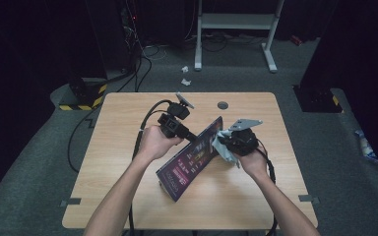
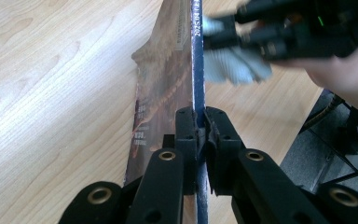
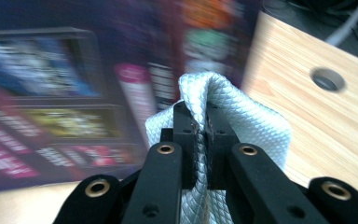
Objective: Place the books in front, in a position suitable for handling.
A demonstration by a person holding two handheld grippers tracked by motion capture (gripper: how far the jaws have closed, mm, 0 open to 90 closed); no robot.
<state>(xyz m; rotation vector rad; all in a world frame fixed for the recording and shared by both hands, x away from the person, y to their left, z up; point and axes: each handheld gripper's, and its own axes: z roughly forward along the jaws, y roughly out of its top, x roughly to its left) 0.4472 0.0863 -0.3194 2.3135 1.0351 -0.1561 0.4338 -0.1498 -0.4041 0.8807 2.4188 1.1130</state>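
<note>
Holding the magazine (image 1: pixel 189 160) on edge at table centre, my left gripper (image 1: pixel 193 136) keeps its long axis near-left to far-right. Left gripper view: jaws clamp its spine (image 2: pixel 197 70). Right gripper view: right gripper (image 3: pixel 200 135) pinches a cloth (image 3: pixel 242 121) against the cover.

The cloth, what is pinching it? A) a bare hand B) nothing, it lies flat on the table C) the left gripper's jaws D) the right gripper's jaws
D: in the right gripper view the white cloth is folded between the closed jaws of the right gripper, while the left gripper is clamped on the edge of the magazine.
</note>
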